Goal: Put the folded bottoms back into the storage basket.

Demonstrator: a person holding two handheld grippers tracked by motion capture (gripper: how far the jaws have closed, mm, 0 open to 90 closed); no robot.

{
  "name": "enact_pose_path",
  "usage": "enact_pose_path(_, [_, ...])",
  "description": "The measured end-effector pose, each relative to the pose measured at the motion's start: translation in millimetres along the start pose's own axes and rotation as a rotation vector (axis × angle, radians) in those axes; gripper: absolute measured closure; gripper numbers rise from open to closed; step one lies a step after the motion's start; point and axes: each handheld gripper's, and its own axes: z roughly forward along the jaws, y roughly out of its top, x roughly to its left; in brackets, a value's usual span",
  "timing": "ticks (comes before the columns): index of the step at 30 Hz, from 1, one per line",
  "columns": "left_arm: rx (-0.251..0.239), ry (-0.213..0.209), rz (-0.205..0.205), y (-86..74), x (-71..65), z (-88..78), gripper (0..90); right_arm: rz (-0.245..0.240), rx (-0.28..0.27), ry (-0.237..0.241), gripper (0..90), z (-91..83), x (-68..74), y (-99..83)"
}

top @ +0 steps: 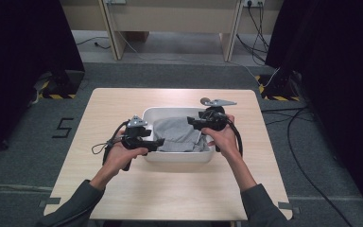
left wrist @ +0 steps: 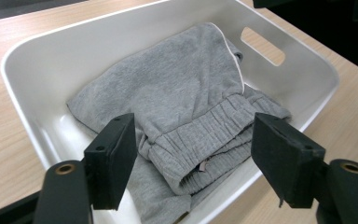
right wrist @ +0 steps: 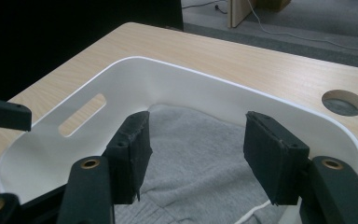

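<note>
While both tongs hang spread over it, the grey garment [top: 178, 135] lies folded in the white tub [top: 177, 157] at mid-frame of the high view.

Left tongs [left wrist: 193, 156] gape above the elastic waistband, pads off the cloth; right tongs [right wrist: 193, 156] stand parted over the garment's far end, nothing pinched; the tub sits on the pale wooden worktop [top: 170, 194], a slot handle [left wrist: 262, 45] at upper right of the left gripper view.
</note>
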Motion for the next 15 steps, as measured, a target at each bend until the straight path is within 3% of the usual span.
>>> enact_pose_path(9, [-0.039,-0.013,-0.005,-4.7,-2.2,-18.3,29.3,-0.012,-0.019,0.011,42.1,-13.9,-1.0,-11.3])
enact_pose_path(15, [-0.041,-0.010,-0.011,-10.4,-4.3,-23.8,23.0,-0.009,-0.024,0.019,42.1,-20.3,-1.6,-19.1])
